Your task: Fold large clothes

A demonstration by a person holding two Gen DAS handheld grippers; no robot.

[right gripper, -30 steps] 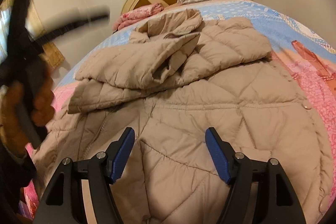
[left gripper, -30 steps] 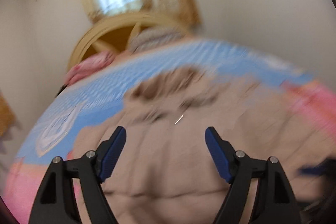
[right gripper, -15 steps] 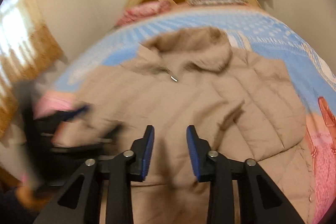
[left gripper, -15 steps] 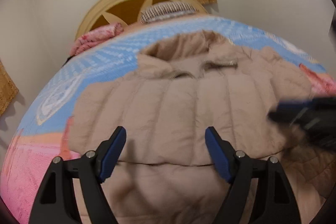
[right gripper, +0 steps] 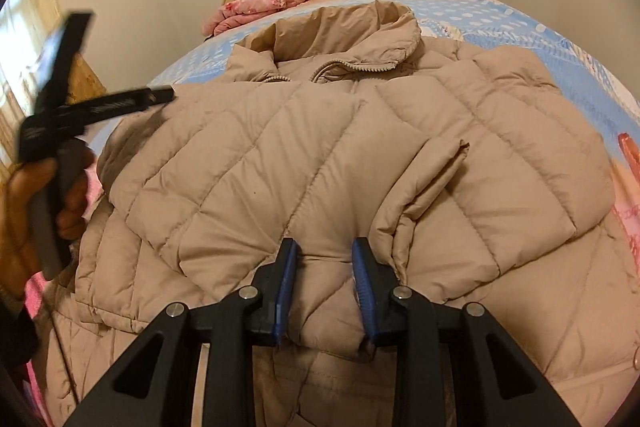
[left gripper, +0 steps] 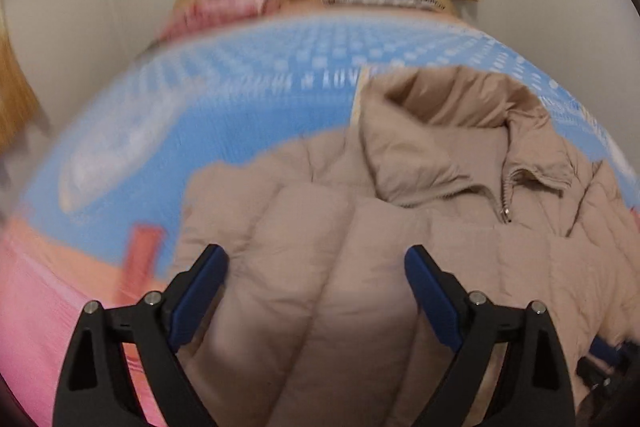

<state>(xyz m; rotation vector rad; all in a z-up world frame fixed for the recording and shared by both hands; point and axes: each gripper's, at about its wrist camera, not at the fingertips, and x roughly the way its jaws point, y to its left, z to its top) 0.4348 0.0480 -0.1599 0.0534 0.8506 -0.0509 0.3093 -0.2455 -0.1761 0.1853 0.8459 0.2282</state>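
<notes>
Jacket (right gripper: 320, 155) fold sits pinched in our right gripper (right gripper: 323, 287); left gripper (left gripper: 316, 291), jaws just opening wide and empty, should catch the far edge evenly.

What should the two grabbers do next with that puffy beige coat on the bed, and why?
Probably bring the left gripper down to pinch the jacket. Its jaws have just been opening and stand wide above the fabric, gripping nothing, while the right gripper is already clamped on a fold at the folded edge. Two grips would likely lift the fold evenly.
</notes>
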